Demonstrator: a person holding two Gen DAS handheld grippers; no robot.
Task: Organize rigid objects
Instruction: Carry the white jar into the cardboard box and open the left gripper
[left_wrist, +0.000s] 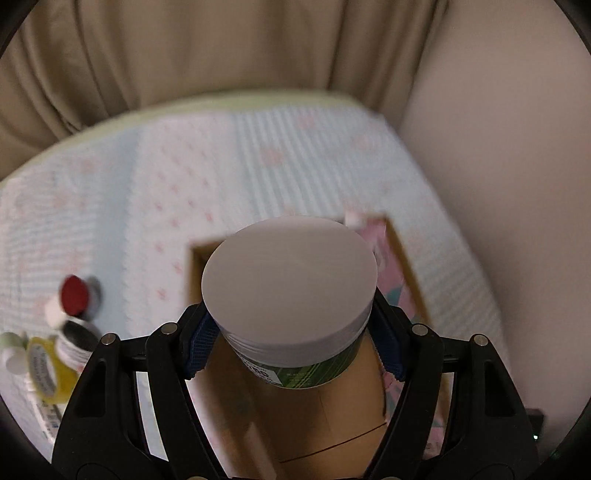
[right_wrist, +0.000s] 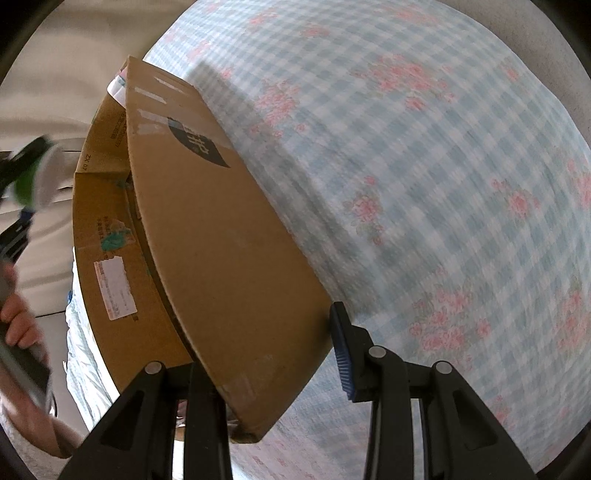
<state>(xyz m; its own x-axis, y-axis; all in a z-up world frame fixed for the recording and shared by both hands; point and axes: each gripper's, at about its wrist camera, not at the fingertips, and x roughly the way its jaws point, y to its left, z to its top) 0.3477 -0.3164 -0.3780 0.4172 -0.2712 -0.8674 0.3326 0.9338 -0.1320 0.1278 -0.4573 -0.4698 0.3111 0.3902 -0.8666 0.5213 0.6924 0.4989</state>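
My left gripper (left_wrist: 295, 347) is shut on a round jar (left_wrist: 291, 280) with a white lid and a green label, its blue pads (left_wrist: 199, 343) pressing on both sides. The jar hangs above an open cardboard box (left_wrist: 303, 417). In the right wrist view my right gripper (right_wrist: 269, 350) is shut on the box's flap (right_wrist: 221, 240), with one blue pad (right_wrist: 341, 350) showing and the other finger hidden behind the cardboard. The jar (right_wrist: 33, 173) appears blurred at the left edge of that view, above a person's hand (right_wrist: 18, 317).
Small containers lie left of the box on the blue-checked, pink-flowered bedcover (left_wrist: 258, 166): a red-capped bottle (left_wrist: 75, 295), a black-lidded jar (left_wrist: 75, 339), a yellow one (left_wrist: 48, 365). A pink packet (left_wrist: 391, 266) leans inside the box's right wall. Beige curtain (left_wrist: 184, 48) and wall stand behind.
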